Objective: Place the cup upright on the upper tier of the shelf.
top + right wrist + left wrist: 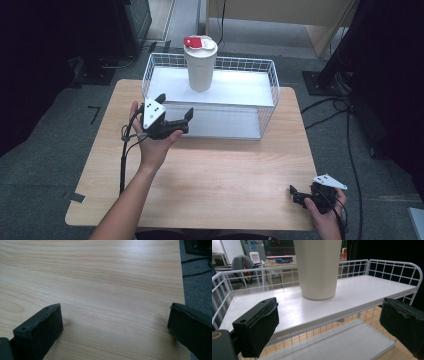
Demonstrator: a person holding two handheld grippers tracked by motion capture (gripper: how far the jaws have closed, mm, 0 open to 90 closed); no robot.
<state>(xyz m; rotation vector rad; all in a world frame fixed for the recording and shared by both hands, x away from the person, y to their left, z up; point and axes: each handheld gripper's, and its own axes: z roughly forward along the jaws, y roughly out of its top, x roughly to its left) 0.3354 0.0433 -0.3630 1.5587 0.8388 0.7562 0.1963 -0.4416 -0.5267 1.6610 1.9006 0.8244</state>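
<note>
The fingers of the left gripper (174, 106) are spread wide and nothing is held between them; they are aimed at the front of the white wire rack (270, 75), just beside its near edge. In the left gripper view the two black fingers (259, 325) frame the rack's upper shelf (367, 292), with the lower shelf (332, 342) seen beneath it. The left gripper is carried in an upturned left hand (152, 142), the forearm stretched forward over the wooden surface (225, 170). A white tumbler (200, 67) with a red-and-white lid (199, 42) is stood upright on the upper shelf, its long axis vertical, well beyond the fingers. The right gripper (298, 194) is held low at the surface's near right corner, its fingers (41, 327) likewise parted wide over bare wood, pointed leftward.
</note>
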